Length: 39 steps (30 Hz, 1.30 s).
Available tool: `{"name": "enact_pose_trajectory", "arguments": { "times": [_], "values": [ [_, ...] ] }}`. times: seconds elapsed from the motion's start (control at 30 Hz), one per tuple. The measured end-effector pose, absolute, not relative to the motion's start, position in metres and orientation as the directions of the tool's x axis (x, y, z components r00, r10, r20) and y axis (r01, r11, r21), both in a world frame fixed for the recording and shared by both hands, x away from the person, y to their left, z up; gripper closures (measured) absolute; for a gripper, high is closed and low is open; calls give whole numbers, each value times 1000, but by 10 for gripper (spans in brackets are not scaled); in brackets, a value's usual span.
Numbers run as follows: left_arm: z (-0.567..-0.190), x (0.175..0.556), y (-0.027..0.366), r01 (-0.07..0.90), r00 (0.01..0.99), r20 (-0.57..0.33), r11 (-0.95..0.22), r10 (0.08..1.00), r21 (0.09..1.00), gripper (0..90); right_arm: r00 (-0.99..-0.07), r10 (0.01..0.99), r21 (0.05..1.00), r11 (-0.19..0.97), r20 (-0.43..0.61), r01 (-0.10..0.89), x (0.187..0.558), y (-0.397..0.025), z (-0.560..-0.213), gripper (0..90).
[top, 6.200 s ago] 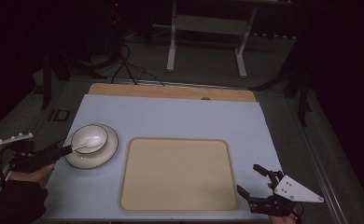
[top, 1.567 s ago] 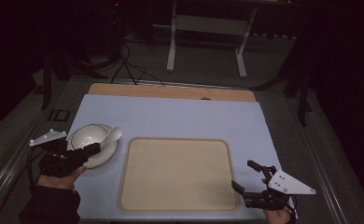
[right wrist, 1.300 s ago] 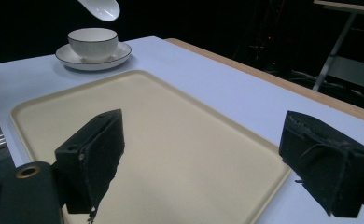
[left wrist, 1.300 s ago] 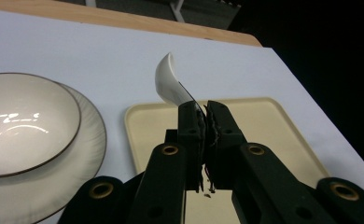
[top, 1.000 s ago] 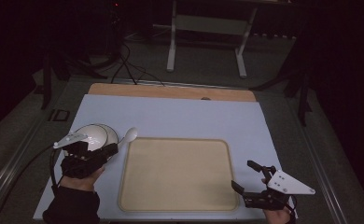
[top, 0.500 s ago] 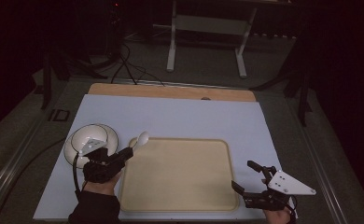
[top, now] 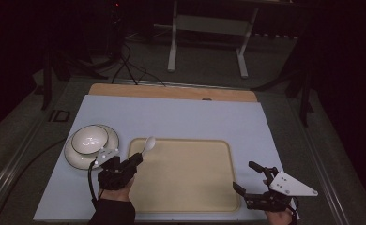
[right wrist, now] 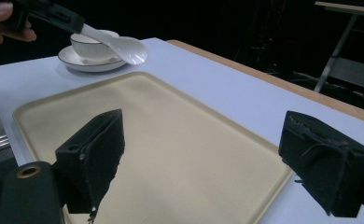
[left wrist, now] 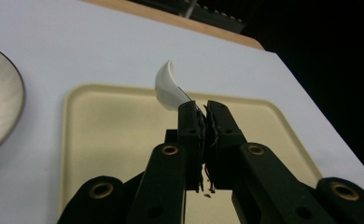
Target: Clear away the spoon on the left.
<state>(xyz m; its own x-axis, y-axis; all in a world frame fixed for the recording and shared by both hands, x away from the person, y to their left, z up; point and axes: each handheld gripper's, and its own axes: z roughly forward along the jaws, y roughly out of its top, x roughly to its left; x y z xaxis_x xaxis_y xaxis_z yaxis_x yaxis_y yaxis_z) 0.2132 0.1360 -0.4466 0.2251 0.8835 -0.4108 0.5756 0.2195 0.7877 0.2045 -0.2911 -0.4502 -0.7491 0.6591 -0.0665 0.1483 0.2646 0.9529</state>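
Since a moment ago, my left hand-held gripper (top: 135, 160) carried the white ceramic spoon (top: 148, 145) from the white bowl (top: 90, 139) to above the beige plastic tray (top: 181, 199)'s corner, clamped; set-down likely next. Right hand-held gripper (top: 252, 183) idles open.

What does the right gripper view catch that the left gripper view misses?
Right gripper view alone: the white ceramic bowl standing on its saucer, and the right gripper with jaws wide apart. Left gripper view alone: the left gripper clamped on the handle end of the white ceramic spoon. Both: that spoon held over the left edge of the flat beige plastic tray on the pale blue table top.
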Motion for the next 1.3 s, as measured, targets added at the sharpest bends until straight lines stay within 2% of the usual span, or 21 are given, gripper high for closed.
{"name": "enact_pose_trajectory", "arguments": {
  "times": [0.03, 0.23, 0.37, 0.43, 0.67, 1.3],
  "values": [
    [-448, 213, 133, 576, 227, -388, 198, 893, 793, 859, -750, 658, 953, 265, -68, 147, 204, -291, -450, 143],
    [-461, 211, 130, 573, 195, -418, 243, 887, 783, 860, -750, 659, 954, 262, -64, 149, 205, -292, -450, 143],
    [-472, 210, 125, 576, 172, -392, 231, 904, 785, 859, -750, 658, 953, 264, -67, 147, 204, -291, -450, 143],
    [-476, 208, 122, 569, 165, -344, 196, 924, 799, 859, -750, 658, 954, 263, -68, 145, 204, -291, -450, 143],
    [-486, 208, 116, 563, 145, -306, 176, 941, 807, 859, -751, 658, 955, 261, -66, 144, 204, -291, -450, 143],
    [-510, 202, 109, 626, 142, -312, 159, 939, 764, 854, -748, 660, 954, 261, -68, 144, 204, -292, -450, 143]
  ]
}}
